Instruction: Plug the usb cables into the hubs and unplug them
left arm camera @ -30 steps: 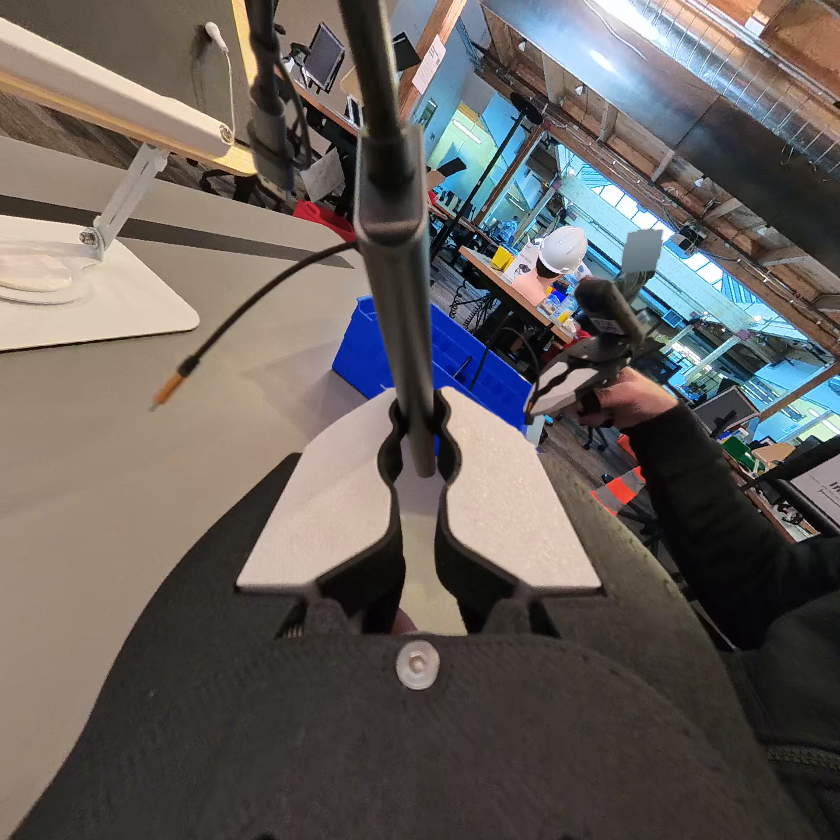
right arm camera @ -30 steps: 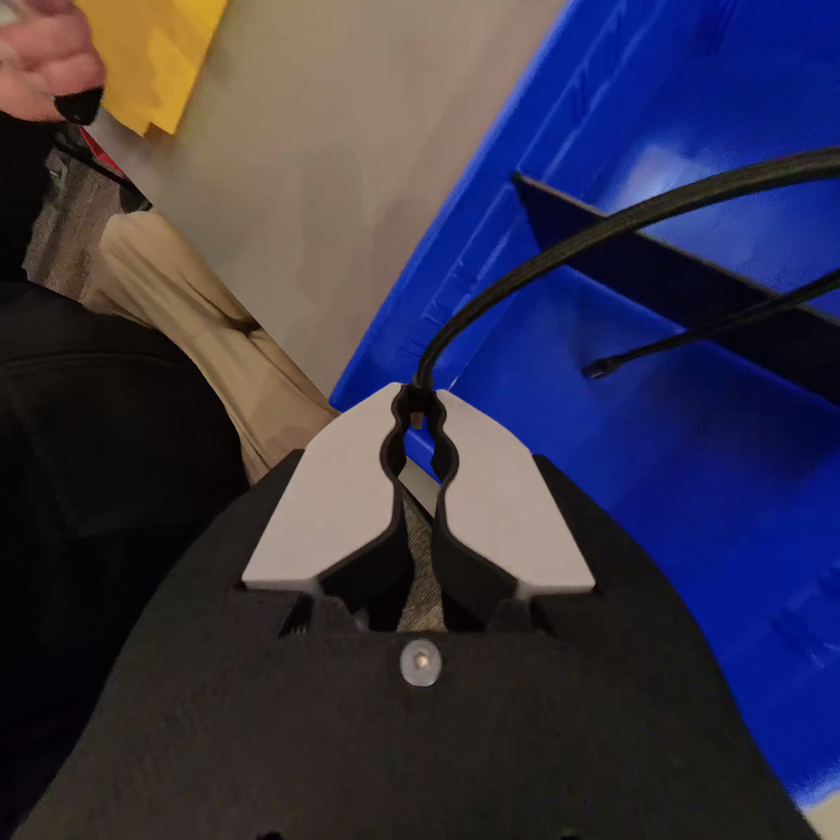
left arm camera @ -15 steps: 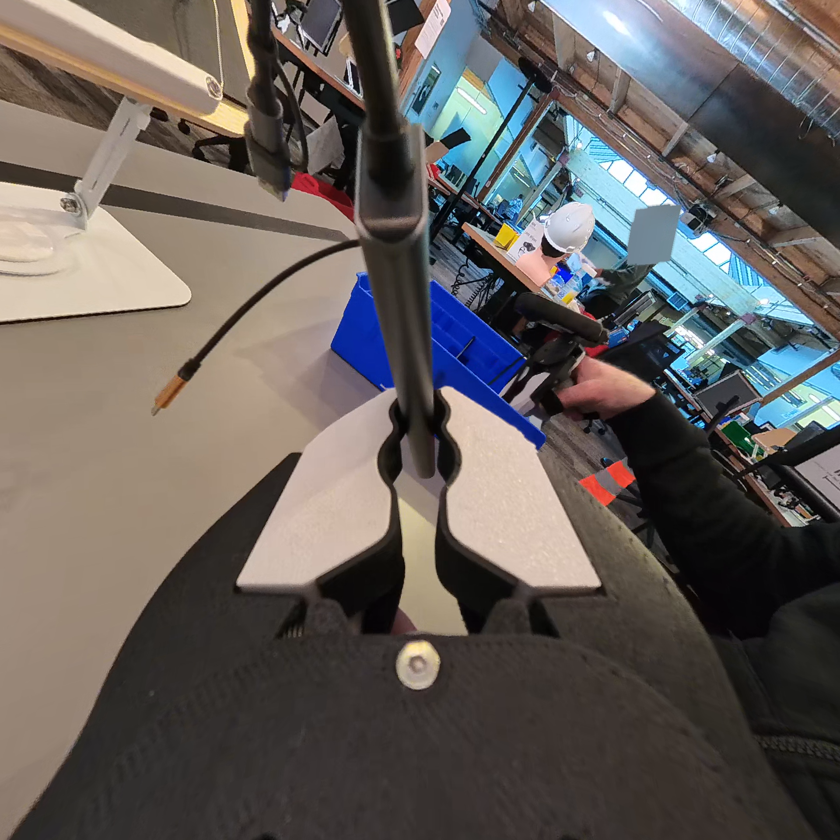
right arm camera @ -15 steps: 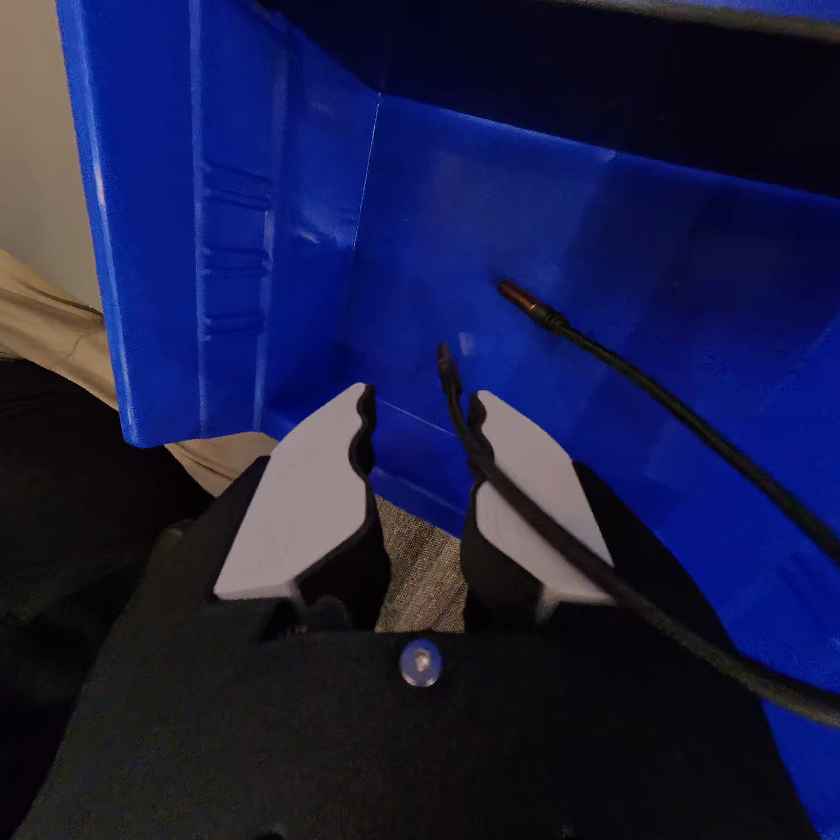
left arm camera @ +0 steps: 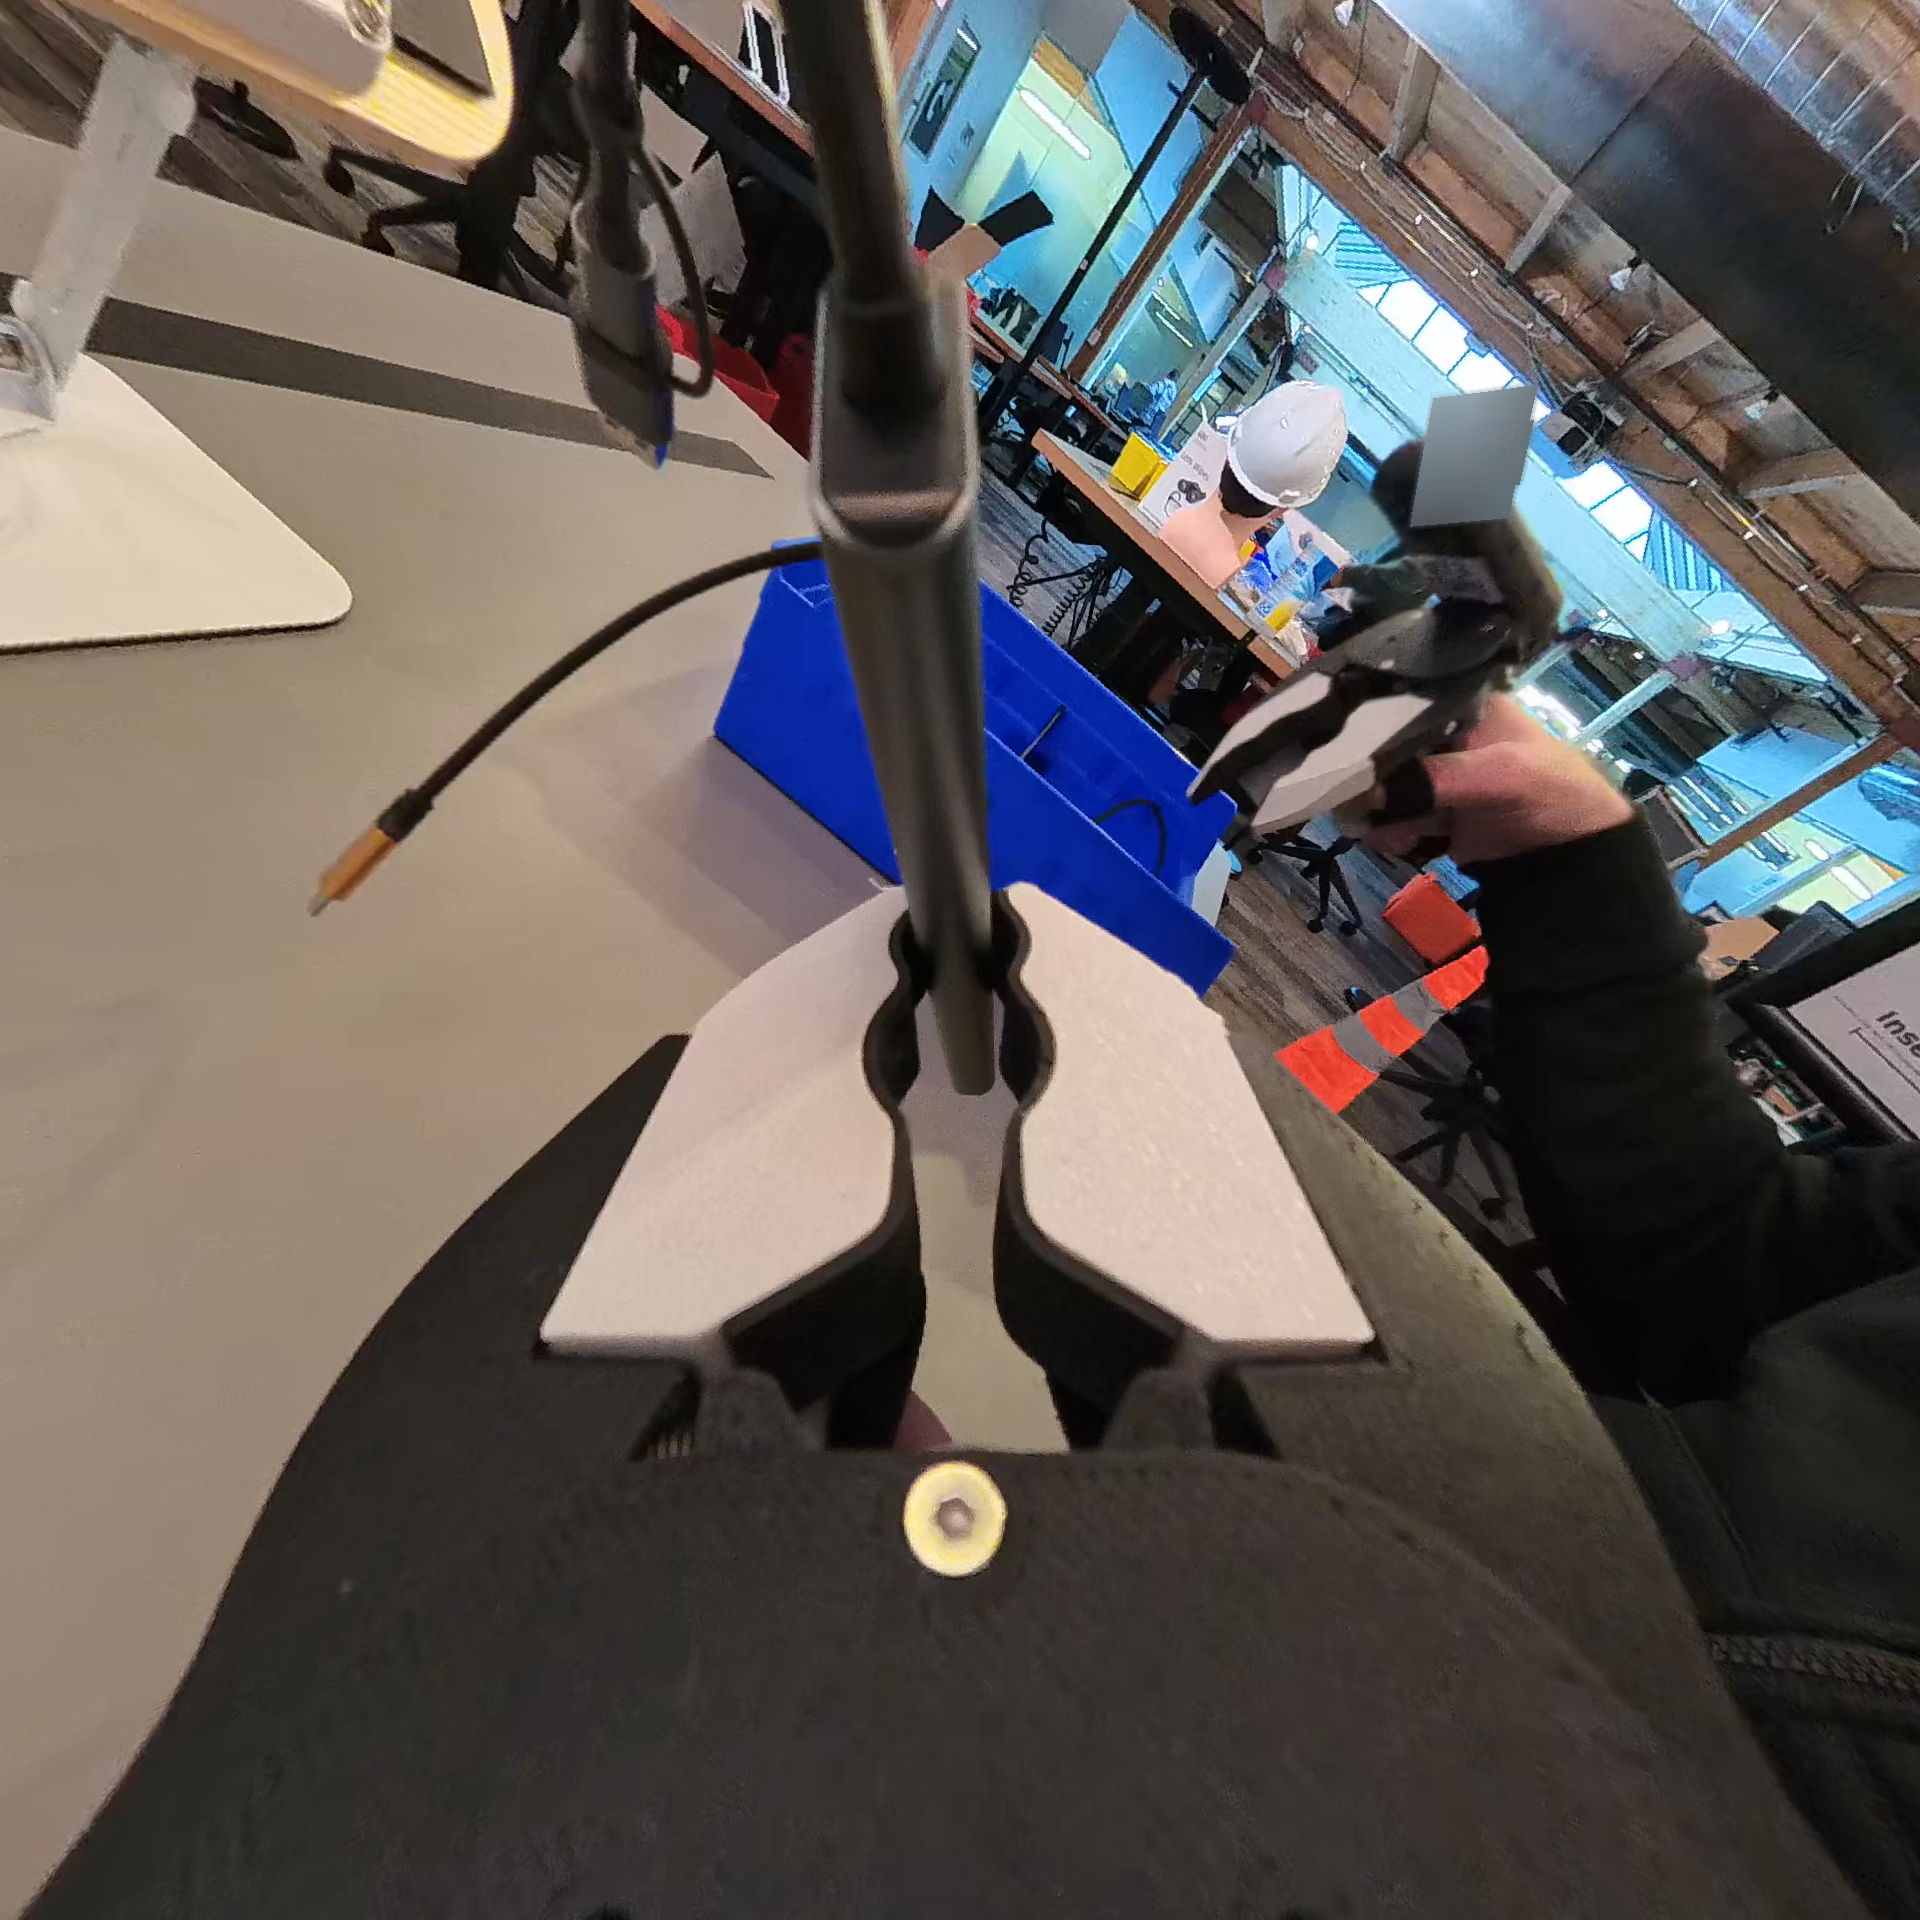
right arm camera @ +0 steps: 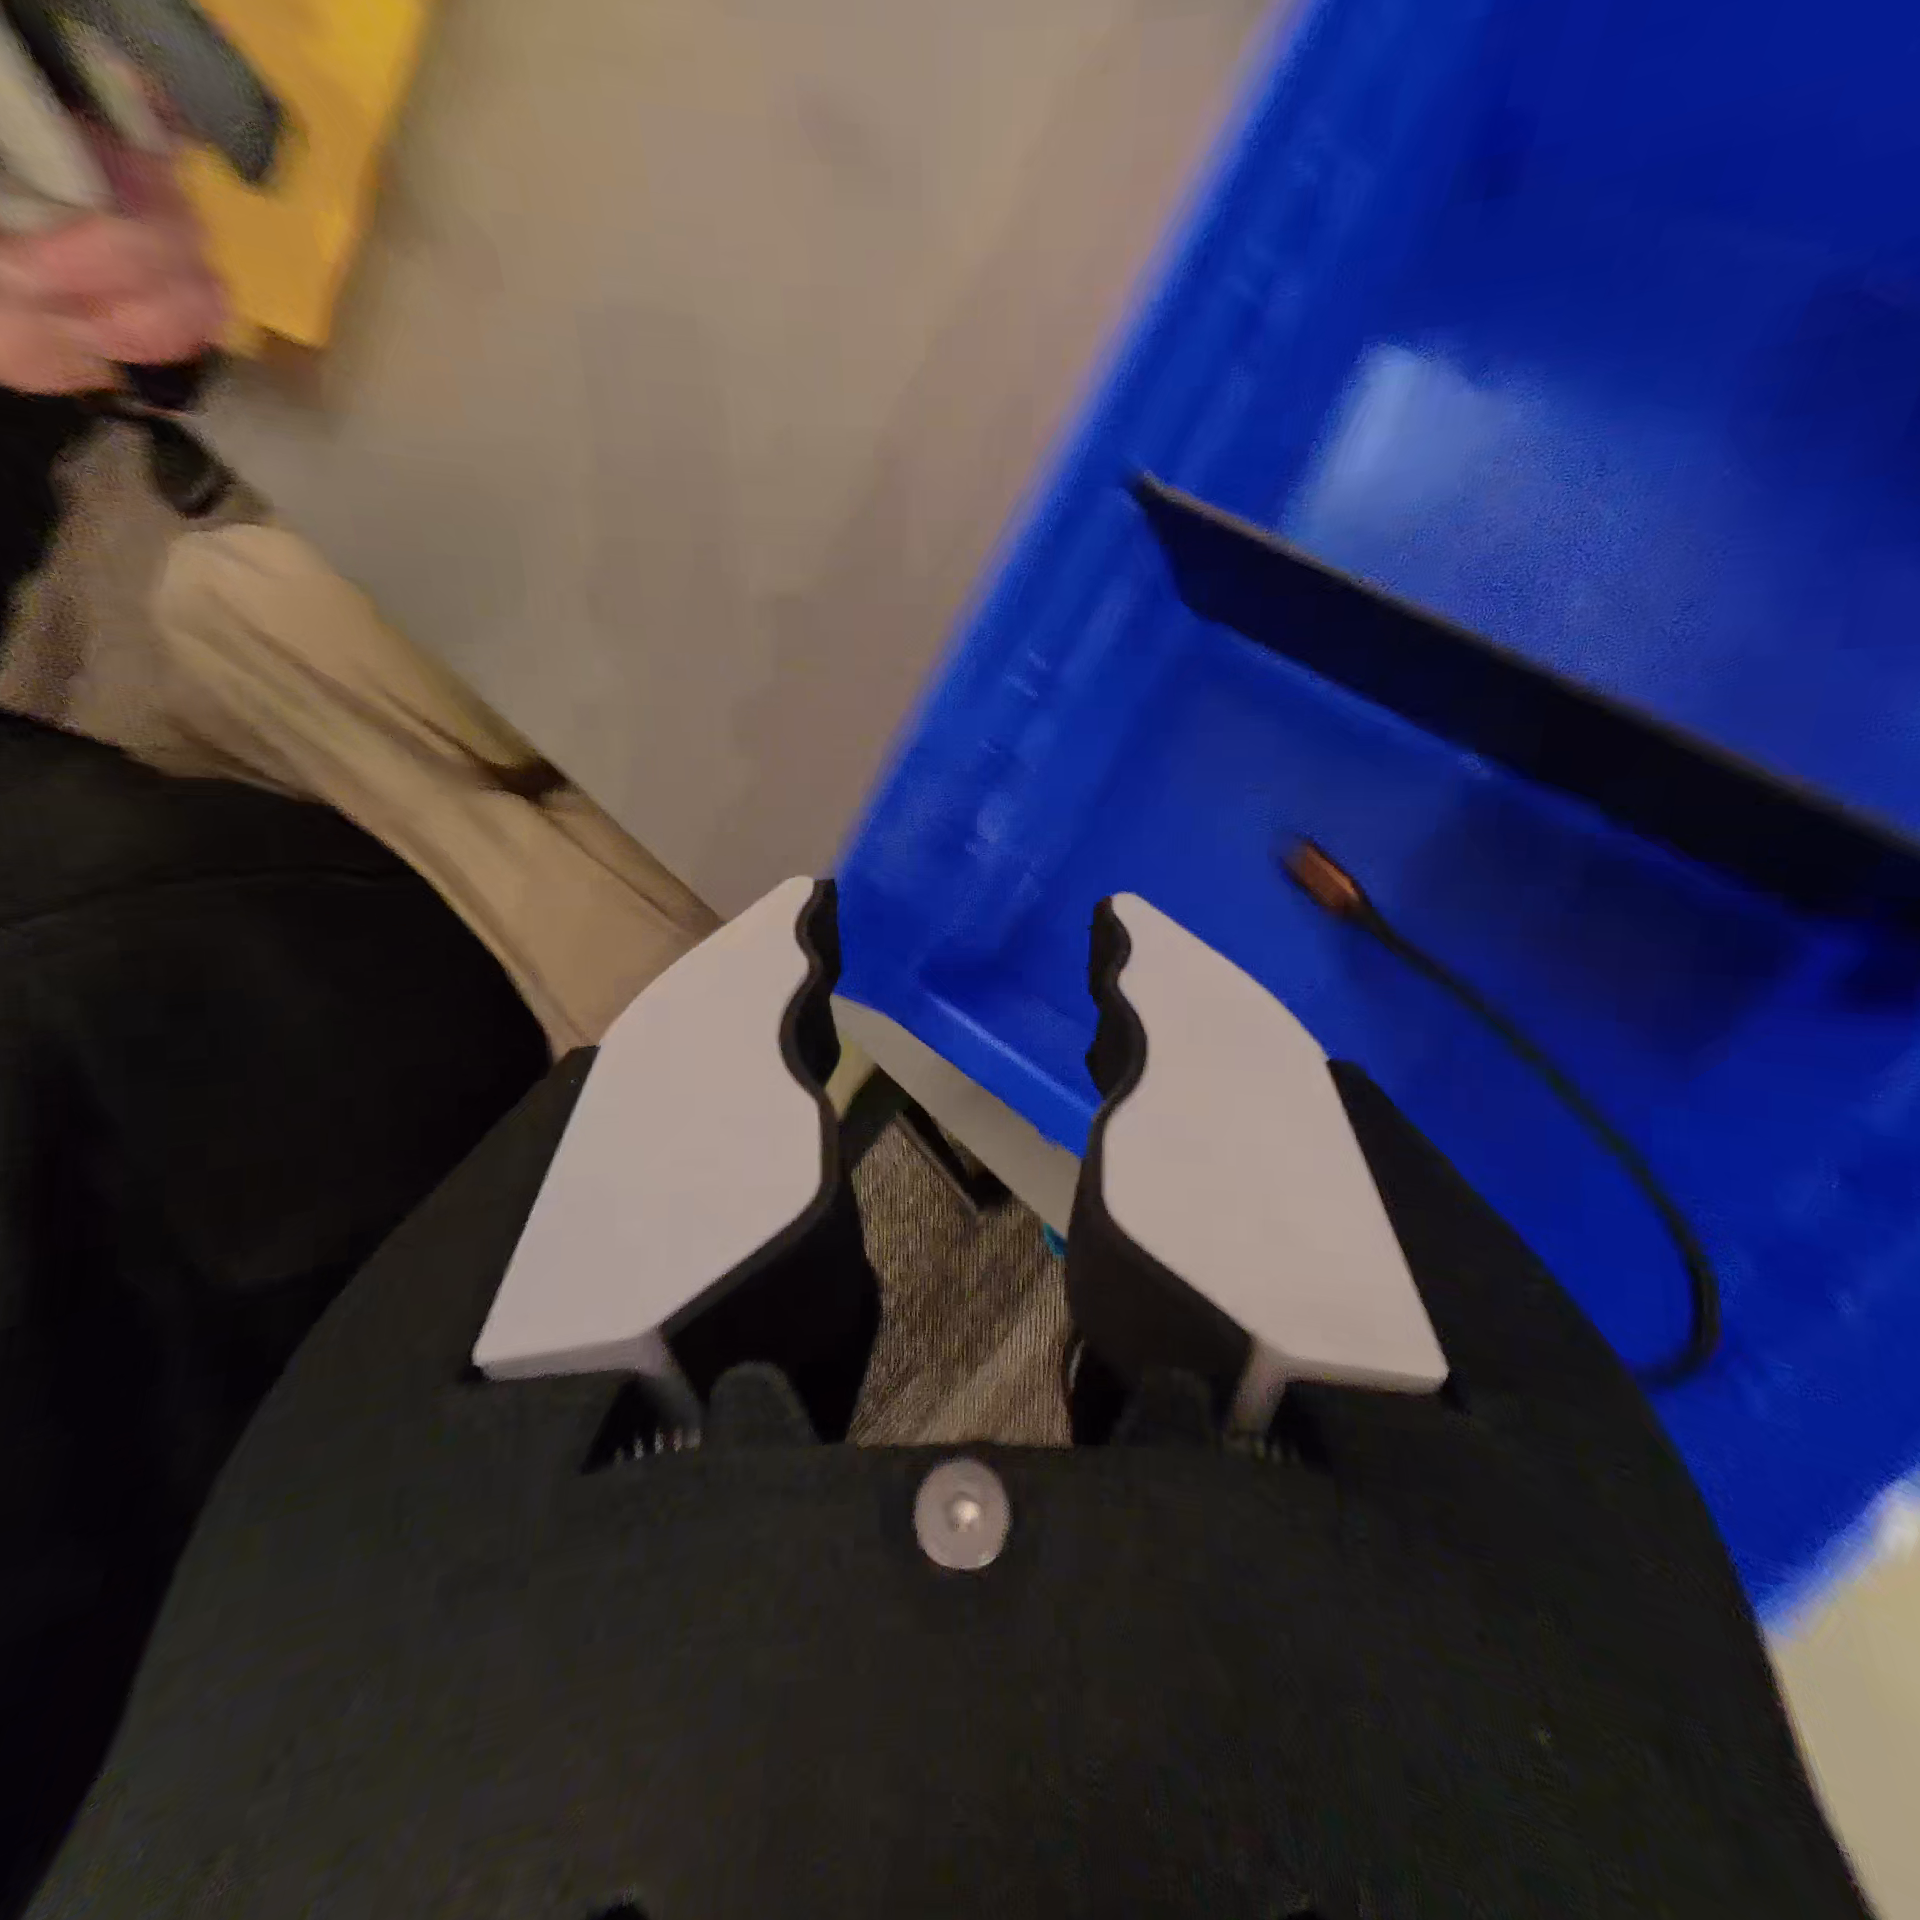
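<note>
My left tongs [left arm camera: 954, 961] pinched the grey hub [left arm camera: 902, 582] and held it upright above the desk [left arm camera: 208, 1039], a black cable [left arm camera: 582, 675] with an orange plug dangling off it. My right tongs [right arm camera: 961, 961] hung spread and empty over the blue bin [right arm camera: 1455, 312] at the desk's edge, another cable [right arm camera: 1558, 1091] lying inside.
</note>
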`<state>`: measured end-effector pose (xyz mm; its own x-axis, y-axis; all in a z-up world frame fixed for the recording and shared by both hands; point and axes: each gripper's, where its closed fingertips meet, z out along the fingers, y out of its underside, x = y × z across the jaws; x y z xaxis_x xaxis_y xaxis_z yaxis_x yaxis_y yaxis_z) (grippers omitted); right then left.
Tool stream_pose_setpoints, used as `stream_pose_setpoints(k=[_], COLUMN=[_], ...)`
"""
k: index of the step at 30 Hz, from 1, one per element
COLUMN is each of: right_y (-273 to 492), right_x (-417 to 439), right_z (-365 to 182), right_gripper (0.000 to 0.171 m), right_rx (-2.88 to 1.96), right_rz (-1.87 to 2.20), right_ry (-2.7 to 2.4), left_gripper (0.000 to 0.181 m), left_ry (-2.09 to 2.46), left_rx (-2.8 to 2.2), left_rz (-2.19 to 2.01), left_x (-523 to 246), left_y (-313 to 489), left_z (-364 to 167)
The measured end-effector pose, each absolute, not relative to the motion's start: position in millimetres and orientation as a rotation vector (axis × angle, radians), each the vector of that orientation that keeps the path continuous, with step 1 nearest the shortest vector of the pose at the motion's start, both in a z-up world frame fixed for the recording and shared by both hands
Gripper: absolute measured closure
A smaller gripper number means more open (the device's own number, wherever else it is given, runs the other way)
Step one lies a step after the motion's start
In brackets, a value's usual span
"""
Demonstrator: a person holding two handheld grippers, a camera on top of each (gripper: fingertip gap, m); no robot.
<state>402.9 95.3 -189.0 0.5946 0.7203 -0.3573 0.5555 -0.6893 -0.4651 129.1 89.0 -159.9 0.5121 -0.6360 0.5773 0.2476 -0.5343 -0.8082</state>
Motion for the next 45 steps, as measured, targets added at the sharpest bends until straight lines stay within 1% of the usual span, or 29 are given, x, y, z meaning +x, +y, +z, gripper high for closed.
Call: stream_pose_setpoints(k=[4, 7, 10, 13, 14, 16, 17, 18, 21, 24, 28, 33, 35, 37, 40, 45], right_y=[80.8, 70.7, 74.9, 76.7, 73.3, 75.0, 74.2, 71.7, 70.8, 71.1, 66.8, 64.5, 82.3, 101.2, 107.7, 104.6], right_x=[301.3, 230.8, 185.1, 157.0, 149.9, 141.9, 140.6, 140.1, 142.8, 145.7, 147.4, 154.5, 172.5, 199.0, 226.1, 276.6], right_z=[-149.1, -132.6, -134.8, -142.5, -141.8, -140.4, -139.3, -140.6, -143.1, -145.5, -147.1, -145.5, -132.3, -131.8, -135.6, -134.8], right_gripper=[0.127, 0.135, 0.134, 0.135, 0.137, 0.152, 0.161, 0.163, 0.164, 0.164, 0.164, 0.165, 0.165, 0.165, 0.164, 0.164], right_rx=[-2.167, -1.973, -1.905, -1.885, -1.856, -1.799, -1.767, -1.765, -1.751, -1.756, -1.746, -1.741, -1.713, -1.751, -1.847, -2.023], right_rz=[1.118, 1.382, 1.576, 1.740, 1.827, 1.908, 1.938, 1.962, 1.951, 1.982, 1.994, 1.950, 1.972, 1.862, 1.743, 1.507], right_ry=[-1.190, -1.187, -1.112, -1.047, -1.036, -0.985, -0.979, -0.994, -1.023, -1.010, -1.041, -1.113, -1.008, -0.985, -1.000, -1.059], left_gripper=[0.170, 0.170, 0.170, 0.170, 0.170, 0.170, 0.170, 0.170, 0.169, 0.160, 0.170, 0.170, 0.170, 0.171, 0.171, 0.171], left_ry=[0.356, 0.382, 0.414, 0.457, 0.473, 0.491, 0.489, 0.493, 0.509, 0.463, 0.446, 0.457, 0.378, 0.360, 0.436, 0.417], left_rx=[-1.800, -1.780, -1.746, -1.740, -1.737, -1.745, -1.756, -1.755, -1.752, -1.704, -1.695, -1.686, -1.648, -1.642, -1.645, -1.689], left_rz=[-1.226, -1.281, -1.341, -1.362, -1.379, -1.378, -1.375, -1.389, -1.390, -1.394, -1.373, -1.390, -1.409, -1.390, -1.339, -1.339], left_x=[140.8, 150.4, 158.9, 166.2, 168.9, 173.0, 173.8, 174.8, 177.2, 172.2, 168.6, 173.1, 158.9, 144.0, 152.8, 151.5], left_y=[83.5, 77.6, 69.9, 63.6, 61.1, 59.2, 59.7, 58.7, 57.7, 62.5, 64.0, 59.9, 65.3, 71.2, 67.1, 68.3], left_z=[-161.9, -160.7, -156.9, -158.2, -158.5, -161.6, -164.1, -165.2, -166.2, -156.1, -155.2, -153.7, -150.0, -146.1, -136.9, -147.8])
